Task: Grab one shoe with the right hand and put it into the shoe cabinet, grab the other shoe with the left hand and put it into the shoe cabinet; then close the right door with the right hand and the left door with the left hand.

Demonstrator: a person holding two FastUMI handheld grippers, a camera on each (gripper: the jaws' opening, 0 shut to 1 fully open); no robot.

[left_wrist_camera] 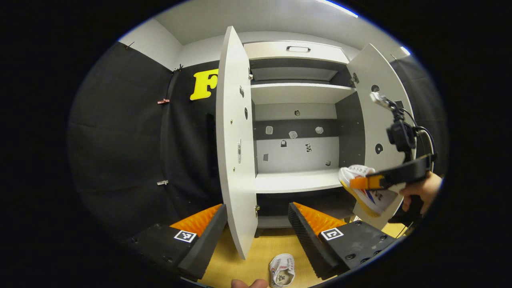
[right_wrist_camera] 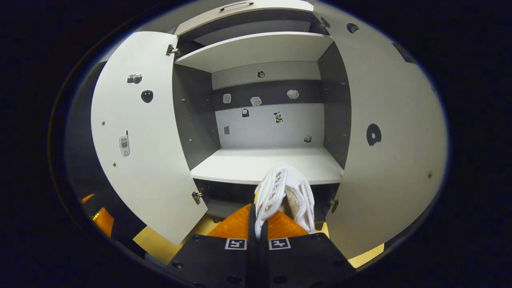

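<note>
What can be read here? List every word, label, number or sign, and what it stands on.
No legible text.
Square tags on left gripper and right gripper: coded patterns, no words.
Door stickers, back-wall stickers: pictures, no words.
Prints on held shoe and floor shoe: too blurred.

White shoe [right_wrist_camera: 285, 192] held aloft, second shoe [left_wrist_camera: 282, 271] on floor, shoe cabinet [right_wrist_camera: 264, 164] open

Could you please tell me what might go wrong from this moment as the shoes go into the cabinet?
1. The right tongs pinch the white lace-up shoe only by one side edge, so it could slip before reaching the white lower shelf.
2. The second white shoe lies on the yellow floor near the open left door, awkward for the left tongs.
</note>
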